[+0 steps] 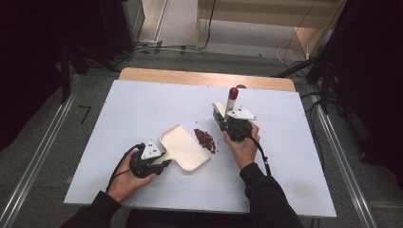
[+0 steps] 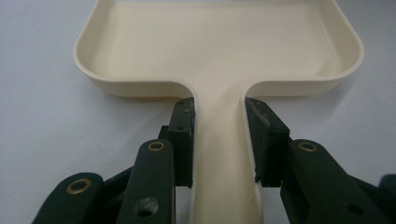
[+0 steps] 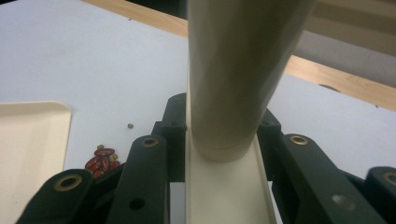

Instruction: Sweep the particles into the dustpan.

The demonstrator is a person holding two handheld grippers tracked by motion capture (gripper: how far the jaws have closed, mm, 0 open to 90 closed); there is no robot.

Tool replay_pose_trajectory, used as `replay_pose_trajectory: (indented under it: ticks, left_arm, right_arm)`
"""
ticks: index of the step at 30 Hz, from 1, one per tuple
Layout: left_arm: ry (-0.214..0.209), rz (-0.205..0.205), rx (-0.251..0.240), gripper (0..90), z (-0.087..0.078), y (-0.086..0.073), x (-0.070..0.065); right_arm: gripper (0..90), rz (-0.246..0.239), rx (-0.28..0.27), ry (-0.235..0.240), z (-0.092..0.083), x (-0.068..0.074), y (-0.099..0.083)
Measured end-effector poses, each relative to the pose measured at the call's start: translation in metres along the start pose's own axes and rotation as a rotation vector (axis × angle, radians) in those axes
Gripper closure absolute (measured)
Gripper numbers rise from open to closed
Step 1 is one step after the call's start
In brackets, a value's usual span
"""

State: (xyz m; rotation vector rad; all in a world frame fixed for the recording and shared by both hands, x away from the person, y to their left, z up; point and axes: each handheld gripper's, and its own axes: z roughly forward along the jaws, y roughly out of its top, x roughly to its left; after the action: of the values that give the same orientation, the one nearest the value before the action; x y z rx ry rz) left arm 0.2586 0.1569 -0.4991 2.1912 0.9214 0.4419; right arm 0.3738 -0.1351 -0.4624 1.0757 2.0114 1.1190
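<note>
A person seated at a white worktop works with a tool in each hand. The left tool has its black jaws clamped on either side of the narrow handle of a cream dustpan, which lies flat on the worktop with its shallow tray pointing away from the hand. In the high view the dustpan sits just left of a small heap of red beans, close to it but apart. The right tool is closed on the cream base of a brush — its round handle stands up between the jaws, topped with a red cap in the high view. That right tool is held just right of the beans, a few of which show beside its jaw in the right gripper view.
</note>
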Motion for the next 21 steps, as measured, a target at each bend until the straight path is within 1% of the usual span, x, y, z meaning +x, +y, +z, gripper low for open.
replay_pose_trajectory:
  ticks: [7,8,10,12,17,21]
  left_arm:
    - [-0.007,0.015,0.004,67.1,0.002,0.003,0.000]
    - [-0.009,0.024,0.008,67.2,0.002,0.004,0.000]
    - [-0.015,0.025,0.011,67.1,0.003,0.005,0.000]
    - [-0.017,0.033,0.014,67.1,0.003,0.005,0.000]
    - [-0.019,0.044,0.021,67.2,0.002,0.006,0.000]
    - [-0.020,0.044,0.023,67.1,0.003,0.007,-0.001]
  right_arm:
    - [64.1,-0.060,0.017,-0.006,0.011,0.010,0.002]
    - [64.1,-0.077,0.017,-0.008,0.012,0.012,0.002]
    - [64.1,-0.100,0.022,-0.009,0.015,0.017,0.003]
    - [64.2,-0.133,0.026,-0.013,0.017,0.021,0.003]
    - [64.1,-0.152,0.033,0.000,0.019,0.029,0.002]
    - [64.2,-0.164,0.032,0.011,0.020,0.034,0.002]
